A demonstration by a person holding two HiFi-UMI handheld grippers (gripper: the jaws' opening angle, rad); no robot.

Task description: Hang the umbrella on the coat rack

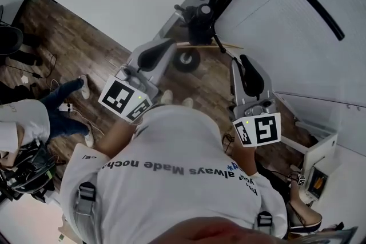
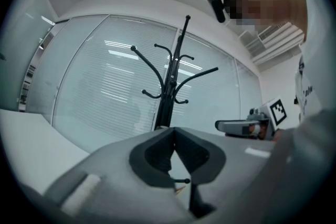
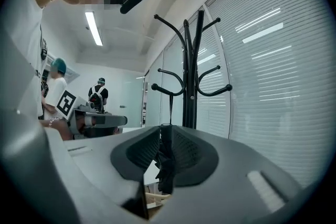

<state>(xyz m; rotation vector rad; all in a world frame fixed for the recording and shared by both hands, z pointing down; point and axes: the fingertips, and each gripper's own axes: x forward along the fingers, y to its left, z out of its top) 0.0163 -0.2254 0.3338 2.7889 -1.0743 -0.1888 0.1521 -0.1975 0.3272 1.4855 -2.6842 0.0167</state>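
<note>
Black folded umbrella sits pinched in the right tool, its strap reaching up toward a hook of the coat rack, so hanging seems unfinished until released; the left tool is closed, empty.

Both hand-held grippers level, closed

The coat rack stands before the blinds, ahead of the left gripper and the right gripper, whose fingers have the umbrella between them.
</note>
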